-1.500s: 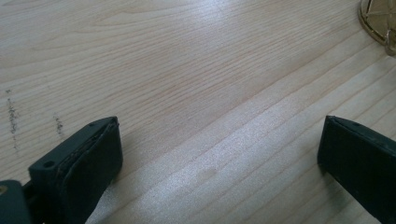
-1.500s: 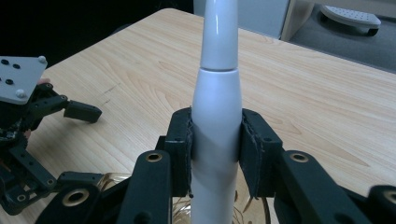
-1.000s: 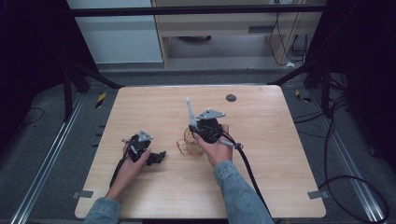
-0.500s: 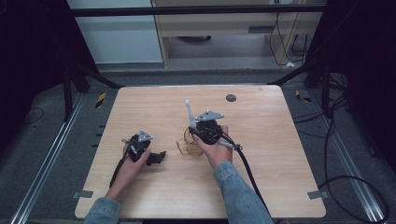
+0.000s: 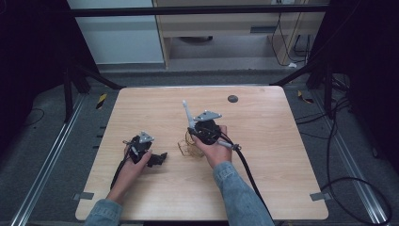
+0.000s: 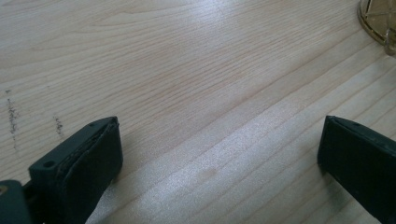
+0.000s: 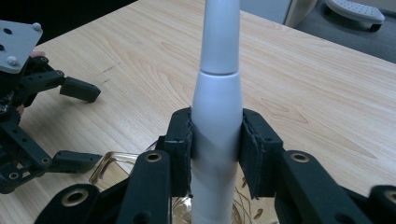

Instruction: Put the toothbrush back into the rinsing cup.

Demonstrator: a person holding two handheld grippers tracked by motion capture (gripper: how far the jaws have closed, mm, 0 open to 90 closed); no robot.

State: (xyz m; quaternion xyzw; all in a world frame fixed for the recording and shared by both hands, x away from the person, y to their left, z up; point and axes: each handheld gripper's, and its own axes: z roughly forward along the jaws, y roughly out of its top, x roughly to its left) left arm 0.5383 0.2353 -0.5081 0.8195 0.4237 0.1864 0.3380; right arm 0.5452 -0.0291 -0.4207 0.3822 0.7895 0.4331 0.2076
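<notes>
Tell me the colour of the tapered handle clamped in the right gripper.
White tapered handle, clearest in the right gripper view.

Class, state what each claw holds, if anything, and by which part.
The right claw clamps a white handle around its thicker middle section. The left claw stands open, holding nothing.

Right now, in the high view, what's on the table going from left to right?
Left gripper → clear amber holder → right gripper, shut on a white handle → small dark disc.
</notes>
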